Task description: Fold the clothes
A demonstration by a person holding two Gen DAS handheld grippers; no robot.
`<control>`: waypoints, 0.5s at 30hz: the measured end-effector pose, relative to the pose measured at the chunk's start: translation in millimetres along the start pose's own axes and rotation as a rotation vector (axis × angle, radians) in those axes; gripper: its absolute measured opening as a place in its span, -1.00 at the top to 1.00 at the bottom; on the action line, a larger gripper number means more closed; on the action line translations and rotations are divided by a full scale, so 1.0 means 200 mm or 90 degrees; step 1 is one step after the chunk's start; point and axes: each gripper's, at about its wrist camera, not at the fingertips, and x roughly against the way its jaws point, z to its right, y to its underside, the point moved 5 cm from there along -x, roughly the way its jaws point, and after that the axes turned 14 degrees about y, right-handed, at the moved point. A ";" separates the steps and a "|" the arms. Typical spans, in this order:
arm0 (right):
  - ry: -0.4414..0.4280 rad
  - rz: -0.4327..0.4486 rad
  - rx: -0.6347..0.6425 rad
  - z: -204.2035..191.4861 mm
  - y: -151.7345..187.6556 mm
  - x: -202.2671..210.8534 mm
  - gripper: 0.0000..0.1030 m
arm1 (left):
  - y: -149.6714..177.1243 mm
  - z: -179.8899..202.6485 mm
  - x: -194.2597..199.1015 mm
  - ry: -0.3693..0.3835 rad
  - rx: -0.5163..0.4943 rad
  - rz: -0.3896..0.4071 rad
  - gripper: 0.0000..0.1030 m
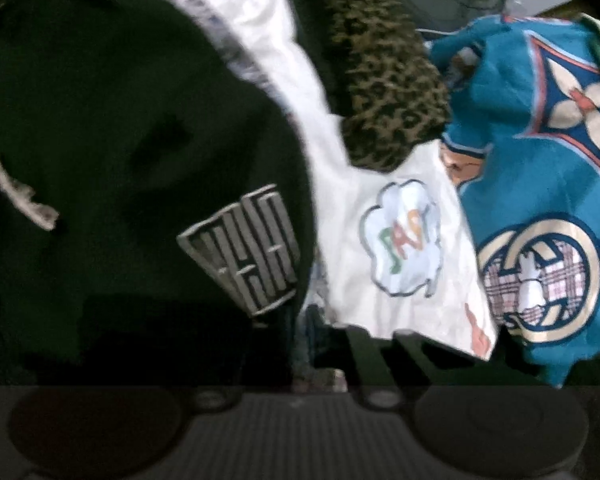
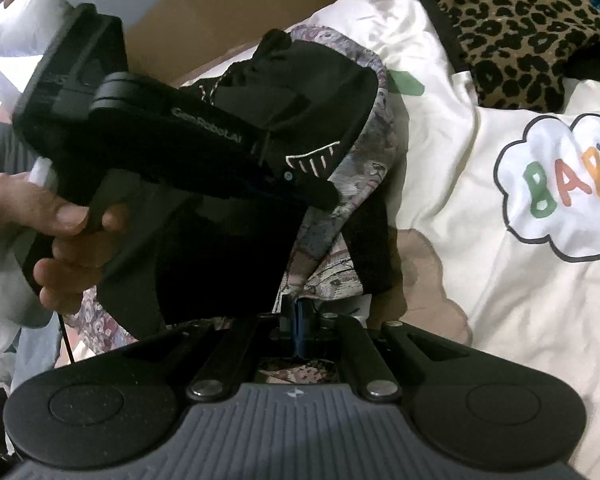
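A black garment (image 1: 120, 140) with a grey block logo (image 1: 244, 252) fills the left of the left wrist view. The right wrist view shows the same black garment (image 2: 300, 80), bunched, with a grey patterned lining (image 2: 364, 148) along its edge. My left gripper (image 1: 320, 376) is low in shadow, and a strip of that lining runs into its shut jaws. A person's hand (image 2: 60, 220) holds the left gripper (image 2: 320, 194), whose tip rests at the garment's edge. My right gripper (image 2: 298, 312) is shut on the garment's lower edge, blue pads together.
A cream bedcover (image 2: 500, 300) with a "BABY" cloud print (image 1: 400, 240) lies under everything. A leopard-print garment (image 2: 516, 32) sits at the back, also seen as leopard-print garment (image 1: 380, 80). A teal patterned cloth (image 1: 540, 200) lies on the right. A brown board (image 2: 260, 0) stands behind.
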 end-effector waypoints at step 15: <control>0.022 -0.028 -0.024 0.08 0.05 -0.05 0.97 | -0.06 0.02 0.09 0.042 -0.006 0.032 0.83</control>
